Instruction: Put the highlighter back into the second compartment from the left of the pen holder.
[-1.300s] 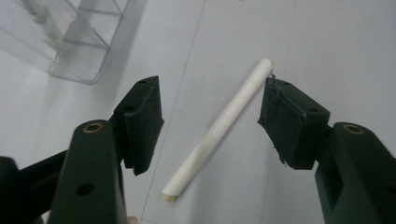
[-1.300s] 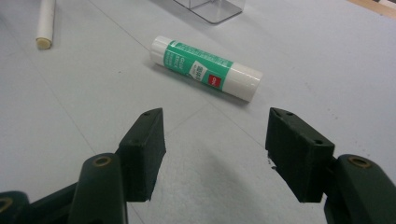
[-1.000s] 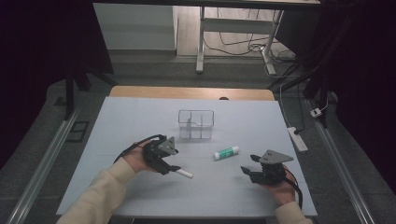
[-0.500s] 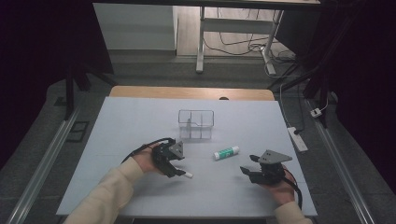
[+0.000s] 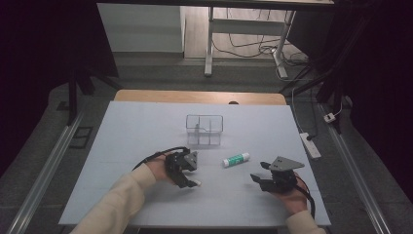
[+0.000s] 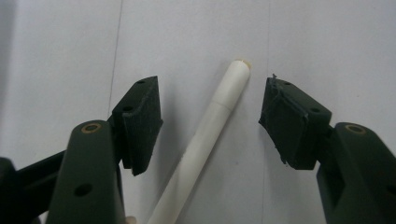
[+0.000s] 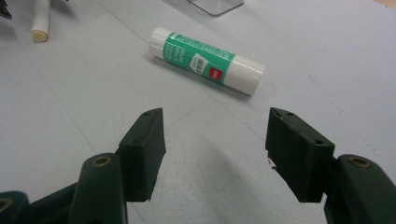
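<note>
A white pen (image 6: 205, 144) lies on the pale table between the jaws of my left gripper (image 6: 210, 119). The jaws stand open on either side of the pen, and neither pad touches it. In the high view the left gripper (image 5: 187, 178) points down over the pen (image 5: 196, 183), whose tip sticks out to the right. A green and white glue stick (image 5: 236, 159) lies mid-table. My right gripper (image 5: 256, 178) hovers open to the right of it, holding nothing. In the right gripper view the glue stick (image 7: 205, 60) lies ahead of the open right gripper (image 7: 215, 149).
A clear plastic box (image 5: 204, 129) with compartments stands behind the glue stick, and its corner (image 7: 215, 5) shows in the right gripper view. The pen's end (image 7: 40, 21) shows at that view's top left. A power strip (image 5: 309, 145) lies off the table's right edge.
My left hand has moved right and toward the near edge, coming down over the white pen so its jaws now straddle it. The right hand has not moved.
</note>
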The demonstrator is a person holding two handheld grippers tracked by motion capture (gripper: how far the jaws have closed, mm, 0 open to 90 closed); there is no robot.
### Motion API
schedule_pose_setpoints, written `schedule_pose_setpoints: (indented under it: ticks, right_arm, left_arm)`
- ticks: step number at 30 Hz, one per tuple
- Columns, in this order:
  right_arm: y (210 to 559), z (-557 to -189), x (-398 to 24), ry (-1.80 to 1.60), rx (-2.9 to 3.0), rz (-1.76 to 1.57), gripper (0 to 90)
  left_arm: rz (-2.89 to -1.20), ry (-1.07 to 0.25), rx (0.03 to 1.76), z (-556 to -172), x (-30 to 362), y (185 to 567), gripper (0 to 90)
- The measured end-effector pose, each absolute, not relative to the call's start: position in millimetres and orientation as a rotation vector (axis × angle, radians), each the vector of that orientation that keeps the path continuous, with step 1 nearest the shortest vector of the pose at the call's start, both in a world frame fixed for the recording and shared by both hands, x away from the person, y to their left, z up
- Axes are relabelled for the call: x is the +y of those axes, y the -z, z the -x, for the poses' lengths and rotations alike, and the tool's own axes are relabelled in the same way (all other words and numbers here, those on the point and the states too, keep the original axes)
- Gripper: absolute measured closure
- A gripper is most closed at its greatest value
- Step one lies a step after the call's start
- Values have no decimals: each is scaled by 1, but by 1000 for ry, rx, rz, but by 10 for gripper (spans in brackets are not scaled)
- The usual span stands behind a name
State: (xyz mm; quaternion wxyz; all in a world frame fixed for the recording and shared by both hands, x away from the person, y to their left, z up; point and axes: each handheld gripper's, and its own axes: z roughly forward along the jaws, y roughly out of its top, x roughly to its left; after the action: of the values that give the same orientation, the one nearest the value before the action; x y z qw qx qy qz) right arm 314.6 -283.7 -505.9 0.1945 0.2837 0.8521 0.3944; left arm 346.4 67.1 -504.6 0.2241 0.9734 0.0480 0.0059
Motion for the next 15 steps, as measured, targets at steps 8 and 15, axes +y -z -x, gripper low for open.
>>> schedule_pose_setpoints:
  ticks: [8, 15]
  right_arm:
    - [506, -315, -283, -1100, 2392, -795, 369]
    - [506, -314, -283, -1095, 2395, -798, 368]
  left_arm:
    - [-2728, -22, 55, -345, 62, 510, 490]
    - [-2716, 0, -67, -342, 63, 511, 683]
